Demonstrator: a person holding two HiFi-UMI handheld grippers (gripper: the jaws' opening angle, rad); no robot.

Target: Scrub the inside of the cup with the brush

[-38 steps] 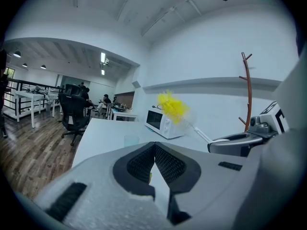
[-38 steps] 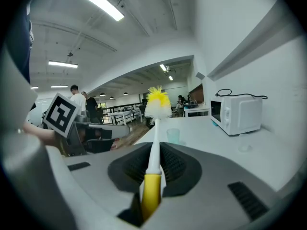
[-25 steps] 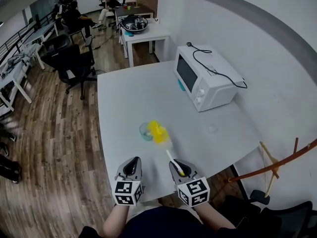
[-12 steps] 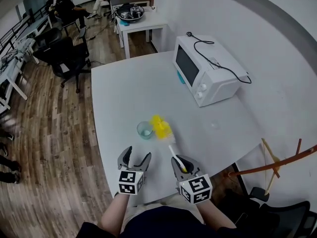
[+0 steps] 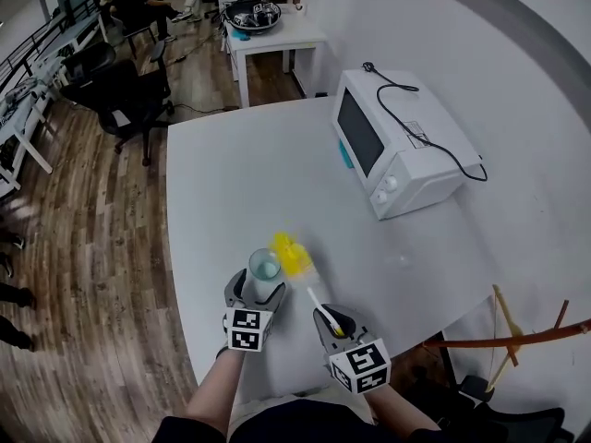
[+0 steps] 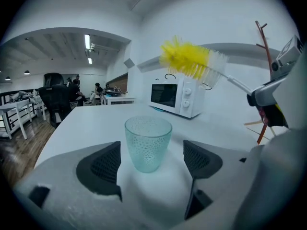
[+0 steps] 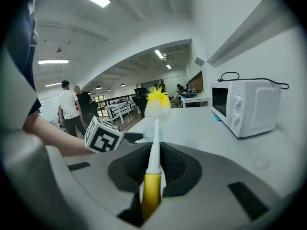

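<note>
**tinkerbot_42:** ok, what's different from a second ago? Looks like the same scene to me.

**mugscrubber:** Watch the left gripper [image 5: 255,291]. A second back it's pinched shut and parked near the table [image 5: 212,155] edge, well short of the cup [image 6: 147,143]. Half a second back it's partway open. Now its jaws are opening wide and it has slid forward, so the cup stands upright between them. In the left gripper view there's a gap on both sides, so nothing is pressing on the glass yet.

**tinkerbot_42:** so the cup isn't held?

**mugscrubber:** Nope, just bracketed. It sits on the table, out toward the near edge and well away from the microwave [image 5: 406,155].

**tinkerbot_42:** and the brush?

**mugscrubber:** Same as before. The right gripper [image 5: 338,321] is clenched on the brush [image 5: 294,257] by its handle. The yellow bristle head floats up beside the cup's rim on the right, not inside it.

**tinkerbot_42:** meaning for the task?

**mugscrubber:** My read is that this is the setup. The left side is lining up to pin the cup so it won't skate around, and no scrubbing has begun. I'd guess it needs to close on the cup first, then the bristles go down through the mouth. If it squeezes off-centre, a light cup like that could tip.
</note>
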